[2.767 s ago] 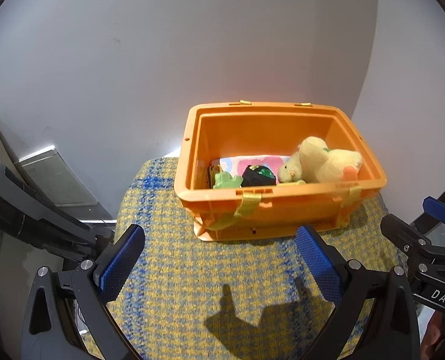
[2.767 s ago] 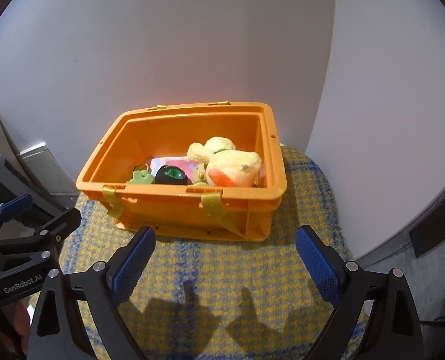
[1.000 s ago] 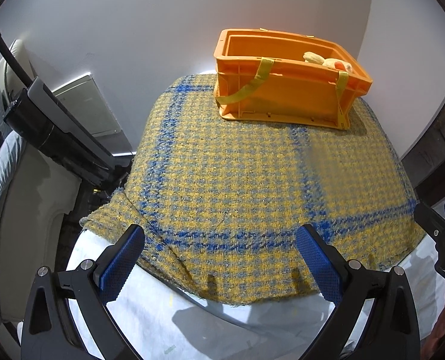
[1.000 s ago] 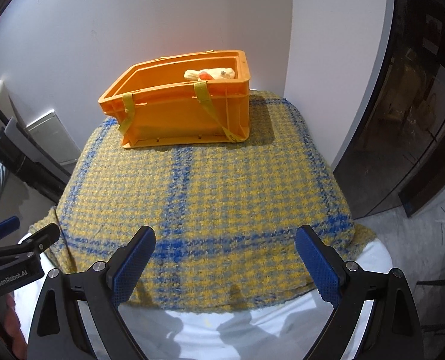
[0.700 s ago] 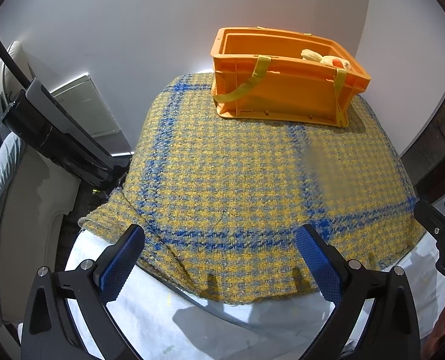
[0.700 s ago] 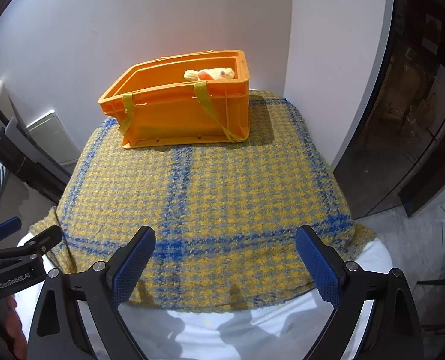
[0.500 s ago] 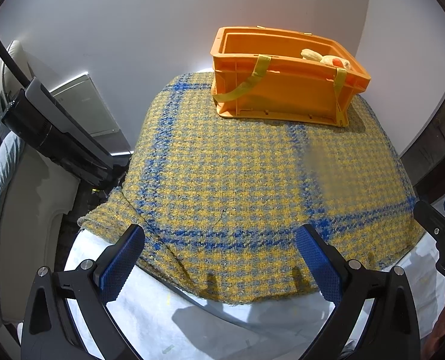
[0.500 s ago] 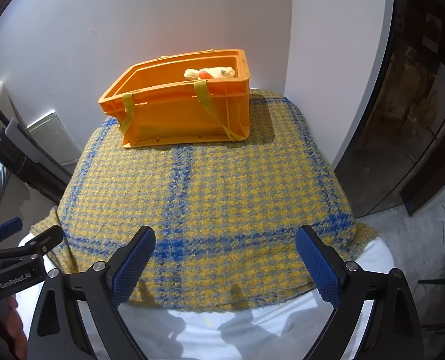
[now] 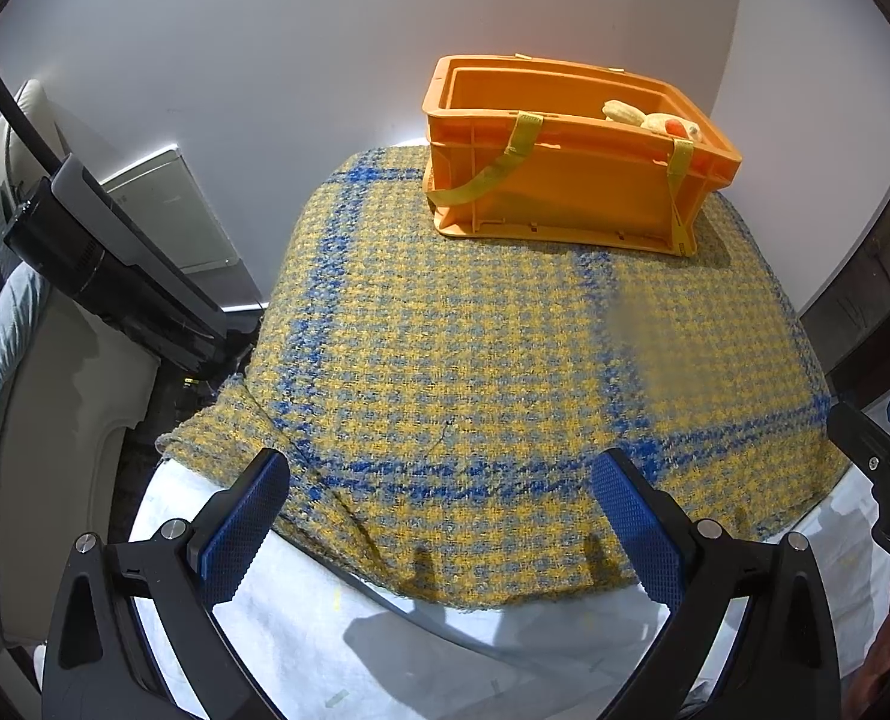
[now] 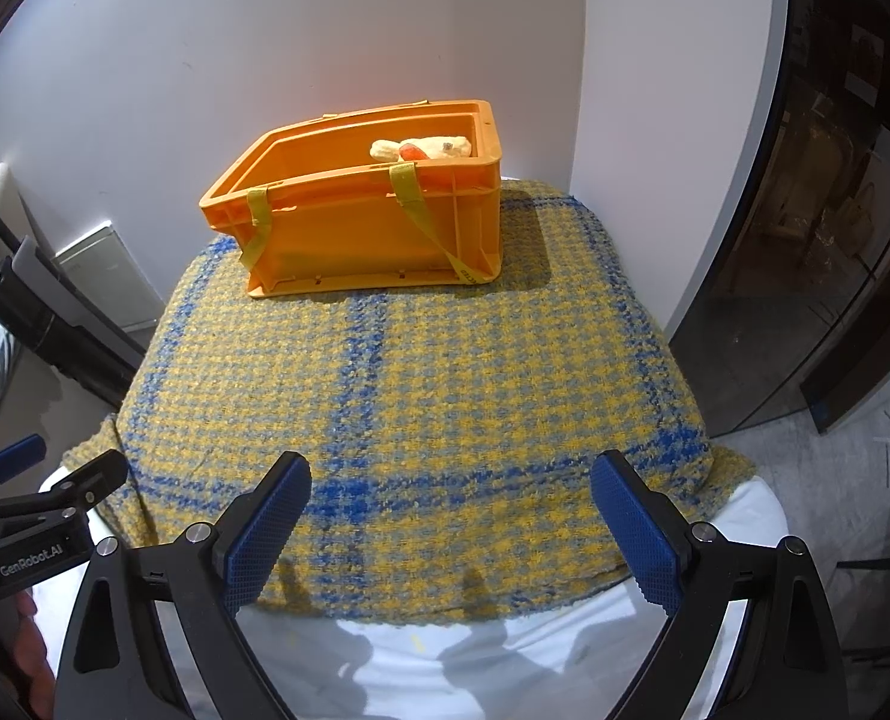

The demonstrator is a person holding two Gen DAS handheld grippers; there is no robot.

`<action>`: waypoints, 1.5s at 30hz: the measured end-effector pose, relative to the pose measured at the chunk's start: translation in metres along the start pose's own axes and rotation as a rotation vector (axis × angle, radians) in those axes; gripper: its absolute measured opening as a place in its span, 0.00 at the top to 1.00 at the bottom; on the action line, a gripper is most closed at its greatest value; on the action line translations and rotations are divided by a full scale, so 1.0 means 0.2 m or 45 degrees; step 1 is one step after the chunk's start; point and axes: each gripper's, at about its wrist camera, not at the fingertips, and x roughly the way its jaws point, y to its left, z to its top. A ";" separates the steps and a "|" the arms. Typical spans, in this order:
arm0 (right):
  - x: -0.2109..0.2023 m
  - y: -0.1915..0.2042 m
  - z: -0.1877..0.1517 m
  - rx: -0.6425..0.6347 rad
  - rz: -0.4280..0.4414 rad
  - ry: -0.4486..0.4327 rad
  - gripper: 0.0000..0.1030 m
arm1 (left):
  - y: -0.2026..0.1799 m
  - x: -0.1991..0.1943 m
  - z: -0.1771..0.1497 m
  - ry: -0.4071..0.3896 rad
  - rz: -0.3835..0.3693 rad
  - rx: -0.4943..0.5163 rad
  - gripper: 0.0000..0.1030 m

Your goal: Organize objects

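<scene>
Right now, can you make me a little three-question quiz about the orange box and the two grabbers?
1. True or false: the orange crate sits at the far end of the plaid blanket, near the wall.
2. Which toy peeks over the crate's rim? A) a yellow plush toy B) a red car C) a blue ball
3. Fill in: the left gripper and right gripper are both ____ and hold nothing.

Key: 1 true; 2 A; 3 open.
</scene>
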 end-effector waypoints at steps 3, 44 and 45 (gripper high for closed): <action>0.00 0.00 0.00 -0.002 0.000 -0.003 0.08 | 0.00 0.00 0.00 -0.004 0.001 0.001 0.00; 0.01 -0.02 0.01 0.002 0.016 0.003 0.08 | -0.01 0.00 0.00 0.002 0.026 -0.045 0.00; 0.01 -0.02 0.01 0.001 0.016 0.002 0.08 | -0.01 0.00 0.00 0.003 0.026 -0.047 0.00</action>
